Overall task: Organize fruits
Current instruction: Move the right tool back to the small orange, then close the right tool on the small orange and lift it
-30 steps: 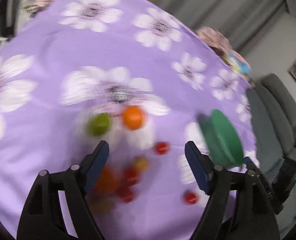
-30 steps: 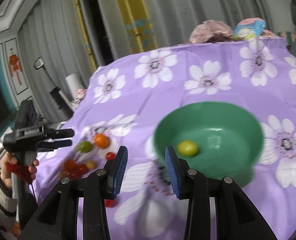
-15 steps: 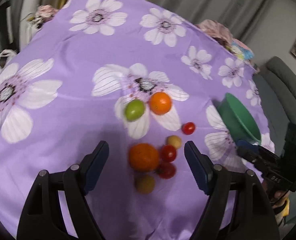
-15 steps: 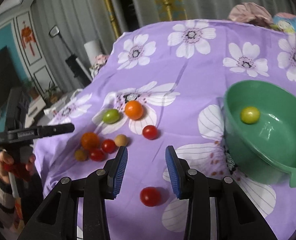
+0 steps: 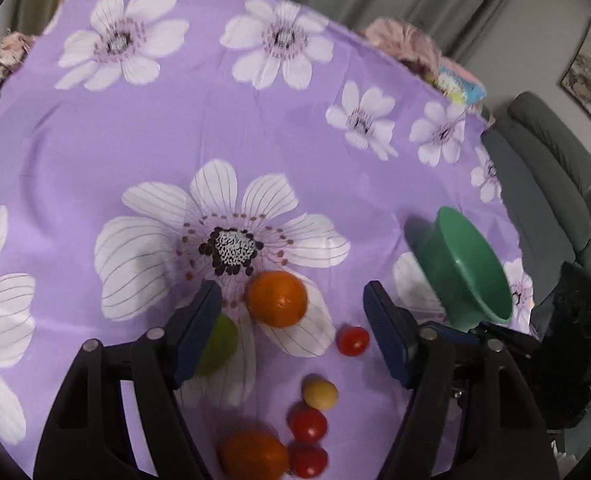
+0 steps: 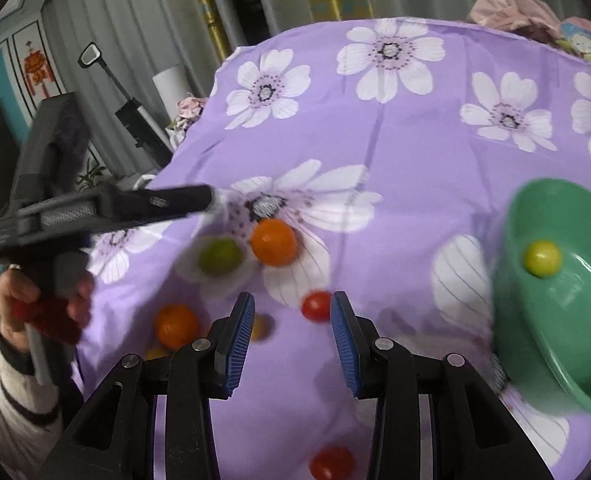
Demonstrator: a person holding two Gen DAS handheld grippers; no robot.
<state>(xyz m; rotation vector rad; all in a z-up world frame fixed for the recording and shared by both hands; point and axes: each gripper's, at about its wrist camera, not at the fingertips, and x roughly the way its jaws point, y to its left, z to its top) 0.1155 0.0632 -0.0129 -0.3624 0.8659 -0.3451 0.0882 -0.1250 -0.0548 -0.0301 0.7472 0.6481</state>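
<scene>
Orange (image 5: 276,299) now nearer left gripper (image 5: 291,320).

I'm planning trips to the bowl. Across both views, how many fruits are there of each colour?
Orange fruits: 2
Green fruit: 1
Red tomatoes: 4
Yellow or tan fruits: 3, one of them already in the green bowl
Total: 10

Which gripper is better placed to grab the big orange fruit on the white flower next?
Left. The left gripper is open with the orange fruit between its fingertips. The right gripper faces a red cherry tomato instead, farther from the orange.
</scene>
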